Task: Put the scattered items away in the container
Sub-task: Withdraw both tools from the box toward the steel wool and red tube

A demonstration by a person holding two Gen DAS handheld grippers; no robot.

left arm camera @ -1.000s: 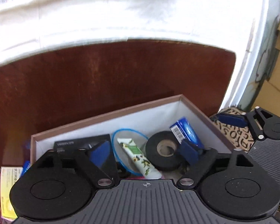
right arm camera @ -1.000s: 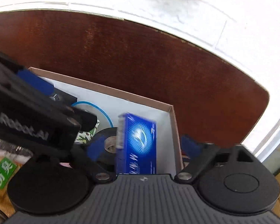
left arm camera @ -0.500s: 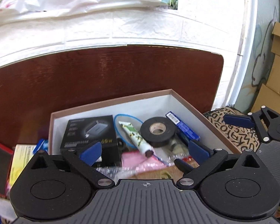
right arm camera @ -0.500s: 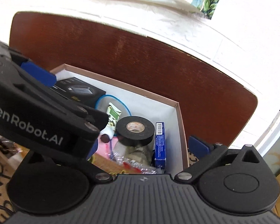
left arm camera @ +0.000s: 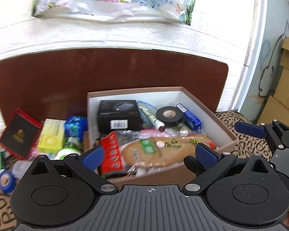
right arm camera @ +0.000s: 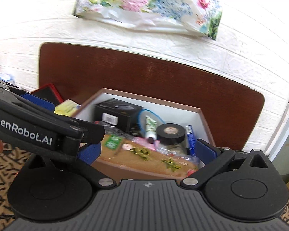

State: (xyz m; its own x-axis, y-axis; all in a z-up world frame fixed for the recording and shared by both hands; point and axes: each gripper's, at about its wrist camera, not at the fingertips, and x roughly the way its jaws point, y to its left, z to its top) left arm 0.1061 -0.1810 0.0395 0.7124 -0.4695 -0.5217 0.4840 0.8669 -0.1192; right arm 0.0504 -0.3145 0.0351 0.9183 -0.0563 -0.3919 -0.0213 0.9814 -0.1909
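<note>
Left wrist view: the left hand-held gripper (left arm camera: 151, 155) stands wide, its jaws having just been opening, with nothing between the blue pads. Ahead lies the open cardboard box (left arm camera: 226, 134) on a patterned cloth (left arm camera: 240, 146), before a dark wooden board (left arm camera: 67, 77). Inside the box are a black carton (left arm camera: 118, 115), a black tape roll (left arm camera: 169, 114), a blue packet (left arm camera: 190, 117), a small tube (left arm camera: 151, 117) and a large wrapped snack pack (left arm camera: 163, 151) leaning over the near wall. Left of the box, outside it, remain a yellow box (left arm camera: 52, 135), a red-edged case (left arm camera: 19, 132) and a blue tape roll (left arm camera: 5, 181). The right hand-held gripper (right arm camera: 148, 152) also stands wide and empty.
</note>
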